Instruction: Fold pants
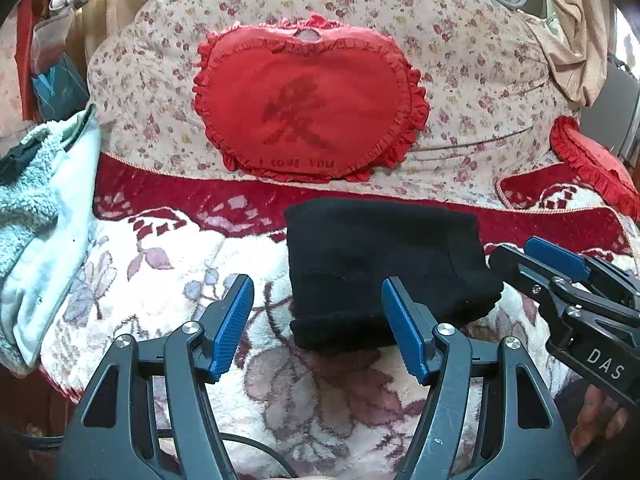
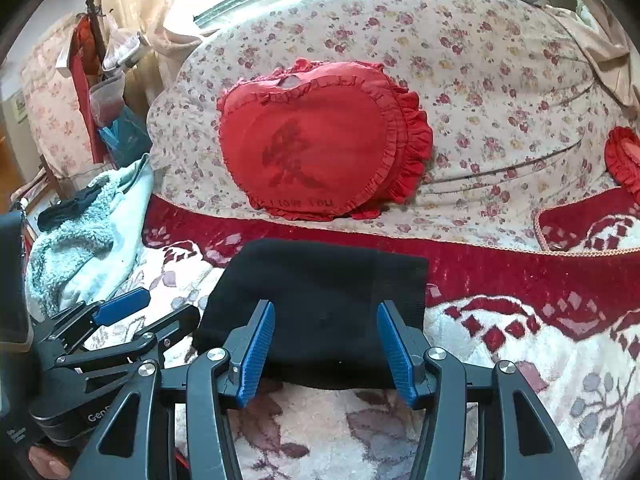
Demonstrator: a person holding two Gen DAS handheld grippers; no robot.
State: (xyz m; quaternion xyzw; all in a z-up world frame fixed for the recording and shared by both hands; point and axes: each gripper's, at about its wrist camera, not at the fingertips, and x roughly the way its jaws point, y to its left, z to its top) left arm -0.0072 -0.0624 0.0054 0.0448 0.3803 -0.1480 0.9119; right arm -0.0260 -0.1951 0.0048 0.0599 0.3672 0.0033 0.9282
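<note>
Two hand-held tongs with blue ribbed pads hover above a bed, both angled down toward a small folded bundle of black pants [image 1: 384, 272].

The left tongs [image 1: 318, 320] stand wide apart with nothing between the pads. The pants lie just ahead of them and a little to their right; the right-hand pad overlaps the near edge of the bundle in this view, though whether it touches the cloth cannot be told.

The right tongs [image 2: 326, 344] are also spread wide and hold nothing. The pants lie directly ahead of them, seen between the two pads and beyond, the bundle's near edge just in front of the fingertips. It cannot be told whether the pads touch the cloth.

The two tongs sit near each other, side by side, each showing at the edge of the other's view.

The pants rest on a cream blanket [image 2: 500, 384] with a flower pattern and a dark red border. Beyond the pants, a red heart-shaped pillow [image 1: 308, 108] with a frilled edge leans on a flowered cover [image 1: 460, 52]. To the left of the left tongs, well apart, lies a pale blue fleecy garment [image 1: 36, 216]. Part of a hand [image 1: 600, 416] shows beneath the right tongs.
</note>
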